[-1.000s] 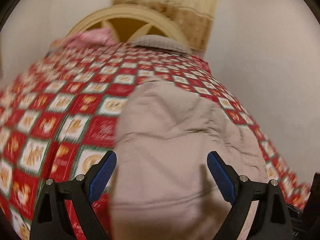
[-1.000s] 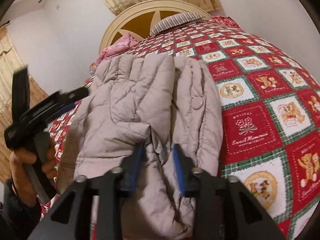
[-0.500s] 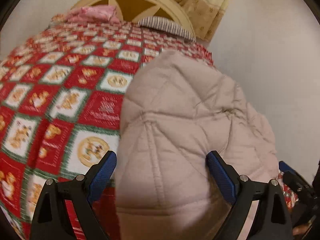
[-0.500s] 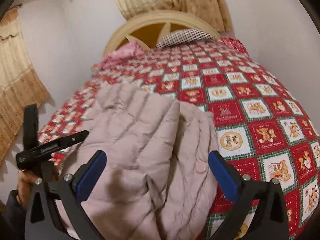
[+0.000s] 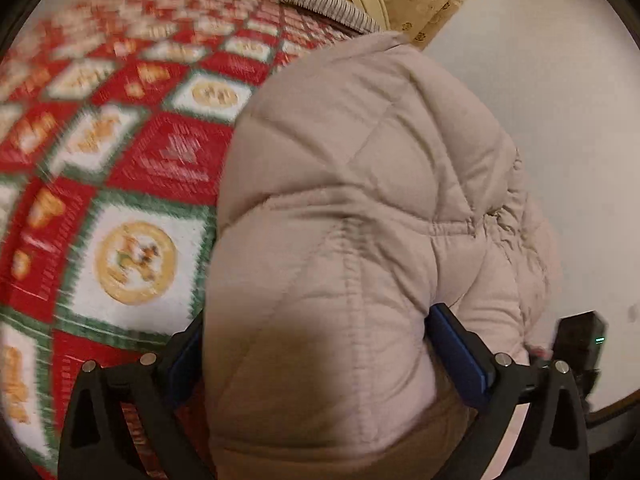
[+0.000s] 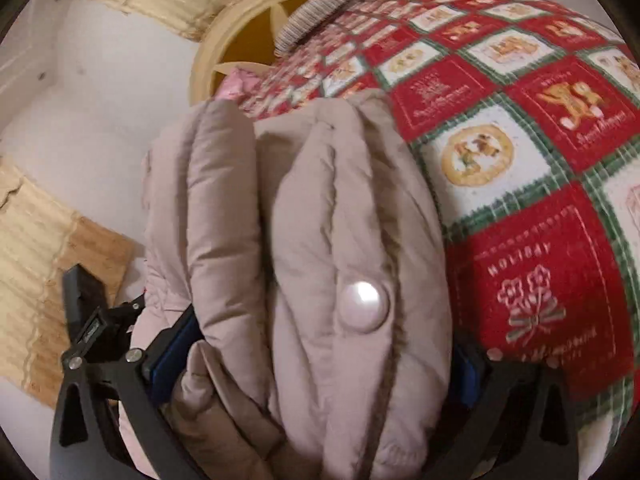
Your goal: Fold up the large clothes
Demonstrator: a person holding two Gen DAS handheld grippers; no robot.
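A bed [image 6: 540, 168] fills the room, covered by a red, green and white patchwork quilt [image 5: 132, 184]. At its head stands a rounded cream headboard [image 6: 240, 28] with a striped pillow [image 5: 324, 2] and a pink one [image 6: 236, 84]. Beige curtains [image 6: 48, 248] hang against plain white walls [image 5: 560, 120].

**Both grippers drop in around the folded jacket**

The right gripper [image 6: 320, 364], a second ago nipping a jacket fold between nearly shut pads, now stands spread wide with the folded beige puffer jacket [image 6: 320, 248] bulging between its fingers. The left gripper [image 5: 320, 356], its jaws opening further, has sunk closer to the jacket [image 5: 360, 220], which now fills its view and hides more of the red patchwork quilt [image 5: 120, 160].
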